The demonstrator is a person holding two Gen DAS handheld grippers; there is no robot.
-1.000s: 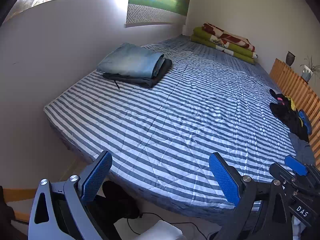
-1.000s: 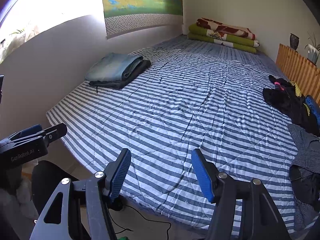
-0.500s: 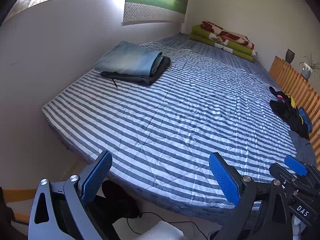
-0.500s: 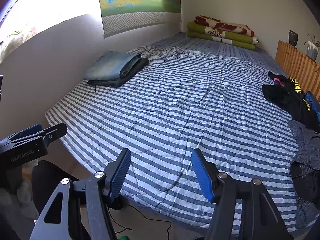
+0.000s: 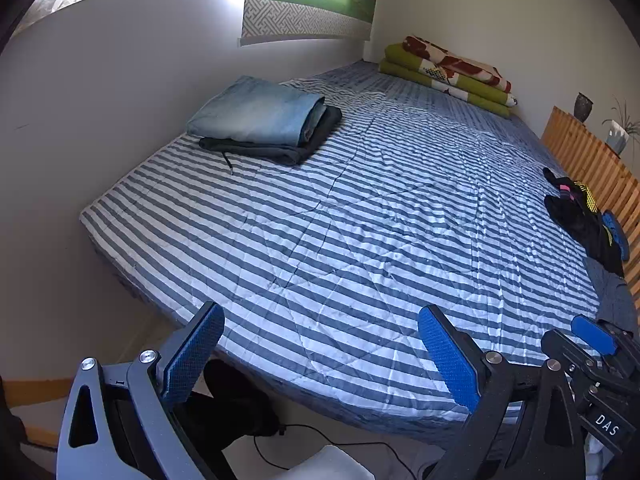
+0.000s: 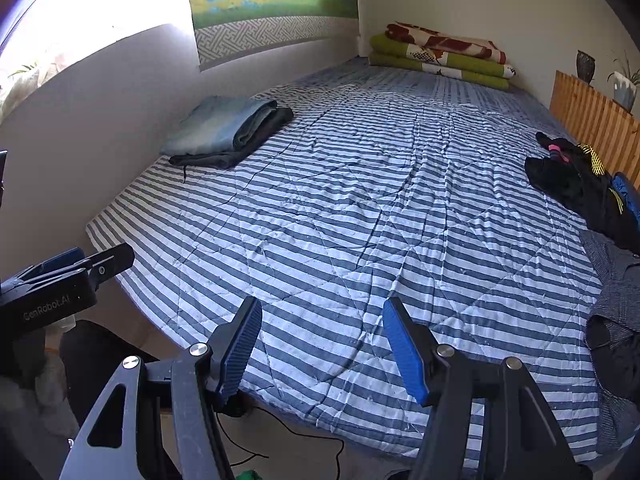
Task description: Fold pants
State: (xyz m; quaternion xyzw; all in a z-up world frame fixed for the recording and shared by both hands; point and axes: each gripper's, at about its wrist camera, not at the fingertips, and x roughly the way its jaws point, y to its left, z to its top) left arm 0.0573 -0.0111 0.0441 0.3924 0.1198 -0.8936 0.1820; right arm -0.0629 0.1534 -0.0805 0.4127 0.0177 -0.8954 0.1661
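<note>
Folded light-blue jeans point(image 5: 260, 112) point(image 6: 220, 124) lie on folded dark pants point(image 5: 280, 148) point(image 6: 236, 152) at the bed's far left, by the wall. A crumpled black garment point(image 5: 580, 220) point(image 6: 576, 184) and a grey one point(image 6: 616, 280) lie at the bed's right edge. My left gripper point(image 5: 320, 344) hovers open over the near edge of the striped bed point(image 5: 360, 220), nothing between its blue pads. My right gripper point(image 6: 322, 336) is open and empty too, above the near edge. Each gripper shows at the side of the other's view.
Folded green and red blankets point(image 5: 452, 72) point(image 6: 440, 54) sit at the far end. A wooden slatted rail point(image 5: 592, 160) with a vase and a plant runs along the right. A wall borders the left. Cables point(image 6: 280, 440) lie on the floor below.
Both views have drifted slightly, so the bed sits a little lower and nearer in frame. The clothes have not moved and both grippers stay open.
</note>
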